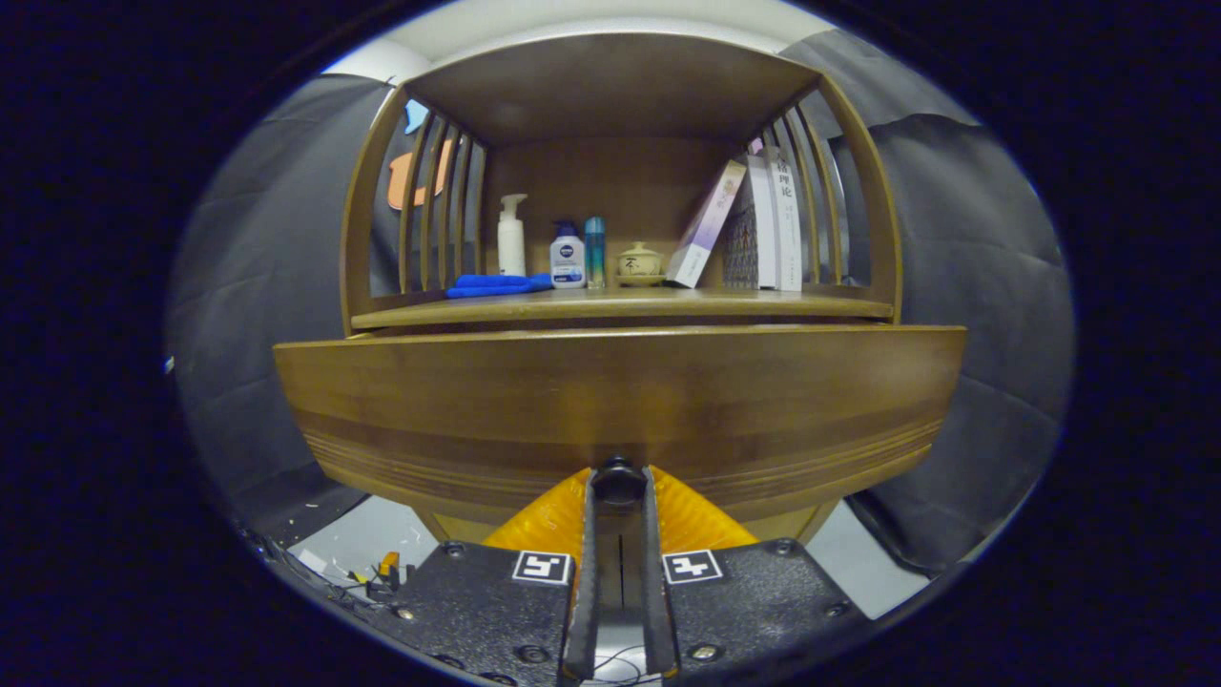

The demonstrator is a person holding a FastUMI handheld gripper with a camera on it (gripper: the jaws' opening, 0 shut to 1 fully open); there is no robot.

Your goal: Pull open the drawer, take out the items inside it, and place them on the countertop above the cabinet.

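The cabinet is standing straight ahead, its countertop running across just above the drawer, whose wide wooden front is bulging toward the camera and looking drawn out a little from the body, though how far is hard to judge. On the countertop, books are leaning at the right, a blue cloth is lying at the left, and between them are standing a pump bottle, a lotion bottle, a slim blue tube and a small lidded cup. The items to be taken out are lying hidden behind the drawer front. At the foot of that front, the gripper is closing its two fingers narrowly on the dark round knob, one finger pressing on each side. The step in hand looks to be pulling the drawer open, and doing it well is likely calling for a straight, level pull back along the fingers, keeping the squeeze firm so the small knob is not slipping out, and avoiding any sideways drift that might be jamming the drawer on its runners. Opening it wide enough should be giving room to reach in afterwards.
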